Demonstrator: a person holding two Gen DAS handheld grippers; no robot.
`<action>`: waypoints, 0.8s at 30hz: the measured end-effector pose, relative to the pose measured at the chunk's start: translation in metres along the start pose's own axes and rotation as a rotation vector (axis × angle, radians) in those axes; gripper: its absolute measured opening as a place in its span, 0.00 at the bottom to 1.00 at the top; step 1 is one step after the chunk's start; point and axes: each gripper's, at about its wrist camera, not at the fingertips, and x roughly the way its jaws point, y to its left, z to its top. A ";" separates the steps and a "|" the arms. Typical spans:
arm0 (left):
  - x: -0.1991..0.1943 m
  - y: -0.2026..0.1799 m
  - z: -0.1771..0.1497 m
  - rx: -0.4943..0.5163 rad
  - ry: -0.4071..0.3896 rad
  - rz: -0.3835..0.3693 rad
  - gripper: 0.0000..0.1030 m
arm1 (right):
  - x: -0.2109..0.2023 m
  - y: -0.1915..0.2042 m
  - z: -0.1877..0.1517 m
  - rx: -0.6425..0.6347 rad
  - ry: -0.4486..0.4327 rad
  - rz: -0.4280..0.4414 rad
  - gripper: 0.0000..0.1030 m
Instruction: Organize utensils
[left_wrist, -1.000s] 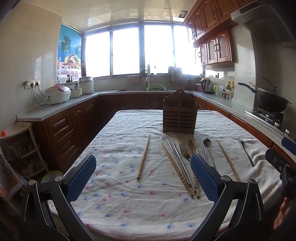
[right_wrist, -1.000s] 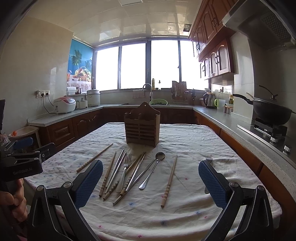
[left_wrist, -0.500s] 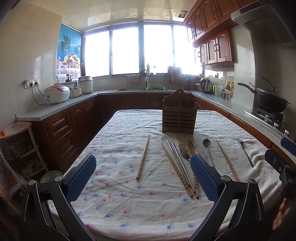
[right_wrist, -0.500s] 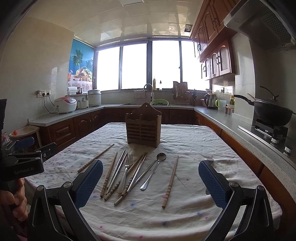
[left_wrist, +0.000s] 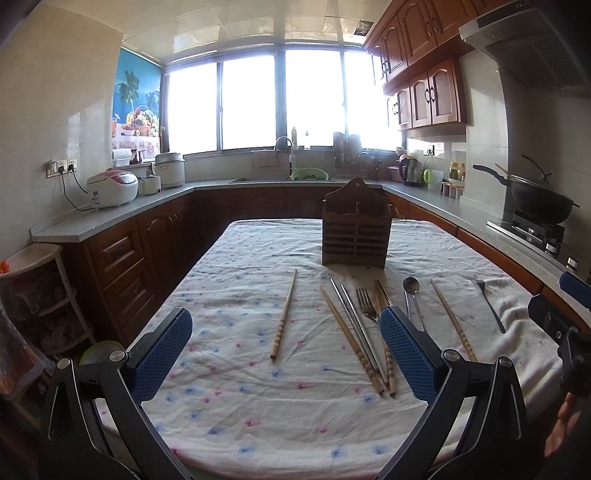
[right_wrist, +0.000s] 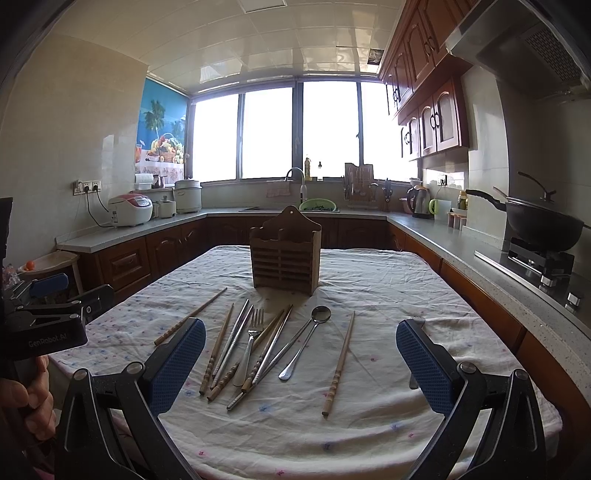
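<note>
Chopsticks, forks and a spoon (right_wrist: 320, 314) lie loose on my flowered tablecloth (left_wrist: 295, 406), fanned out just in front of the slatted wooden utensil holder (right_wrist: 285, 254), which stands upright and looks empty (I can't see down into its slots). My left gripper (left_wrist: 284, 354) and right gripper (right_wrist: 301, 363) both hover spread wide with nothing held. The middle cluster (right_wrist: 251, 347) worries me: wooden chopsticks, metal chopsticks and a fork (right_wrist: 251, 339) overlap, so closing there could drag two pieces together or roll one aside. The lone chopstick (left_wrist: 283, 314) on the left, or the other (right_wrist: 339, 363) beside the spoon, looks safer to me.
</note>
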 end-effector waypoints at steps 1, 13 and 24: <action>0.000 0.000 0.000 0.000 0.000 0.000 1.00 | 0.000 0.000 0.000 0.000 0.001 0.000 1.00; 0.006 0.002 0.001 -0.005 0.016 -0.001 1.00 | 0.001 -0.003 0.000 0.010 0.009 0.001 1.00; 0.034 0.014 0.007 -0.057 0.097 -0.036 1.00 | 0.017 -0.009 0.005 0.023 0.040 -0.006 1.00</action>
